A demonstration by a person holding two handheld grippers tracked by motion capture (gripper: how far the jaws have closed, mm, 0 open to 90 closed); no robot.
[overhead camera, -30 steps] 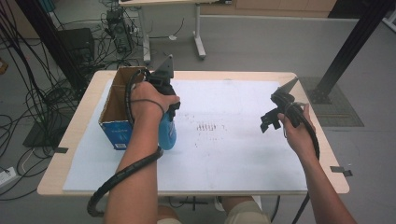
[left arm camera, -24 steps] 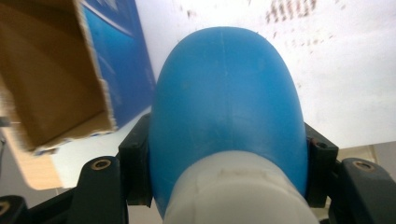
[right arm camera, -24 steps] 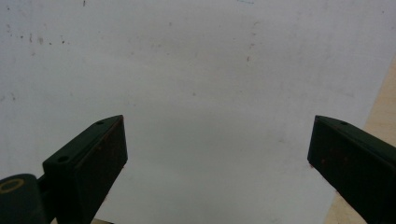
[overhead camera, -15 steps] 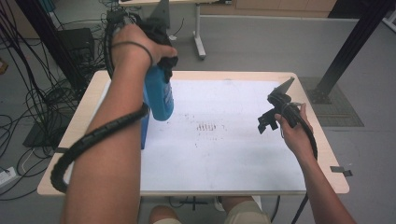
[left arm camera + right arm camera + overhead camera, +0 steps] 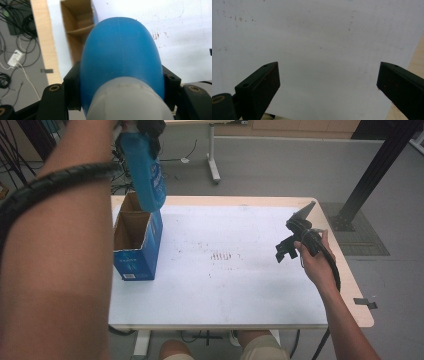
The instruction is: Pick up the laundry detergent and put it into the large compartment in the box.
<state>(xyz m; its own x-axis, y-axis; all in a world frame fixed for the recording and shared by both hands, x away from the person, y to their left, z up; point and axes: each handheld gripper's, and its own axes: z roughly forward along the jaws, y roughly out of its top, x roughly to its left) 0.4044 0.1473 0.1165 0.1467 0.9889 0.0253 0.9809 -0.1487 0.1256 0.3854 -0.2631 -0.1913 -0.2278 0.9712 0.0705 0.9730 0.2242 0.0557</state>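
A: Where does the work stand?

B: The left gripper (image 5: 142, 127) is clamped on a blue plastic bottle with a pale cap (image 5: 145, 175), its jaws pressing the bottle's sides just below the cap in the left gripper view. The bottle hangs in the air above the open blue cardboard box (image 5: 136, 245), clear of its rim.

A: So which step is that?

B: I'd judge the bottle is being taken out of the box; it is out, but not set down anywhere.

A: And the other hand?

B: The right gripper (image 5: 292, 237) hovers over the right part of the white-topped bench (image 5: 240, 290), jaws wide apart with nothing between them.

A: What does the next move call for?

B: Probably carrying the bottle sideways over the bare bench top, lowering it upright, and keeping the grip firm until the base sits flat, since the smooth rounded body could slip.
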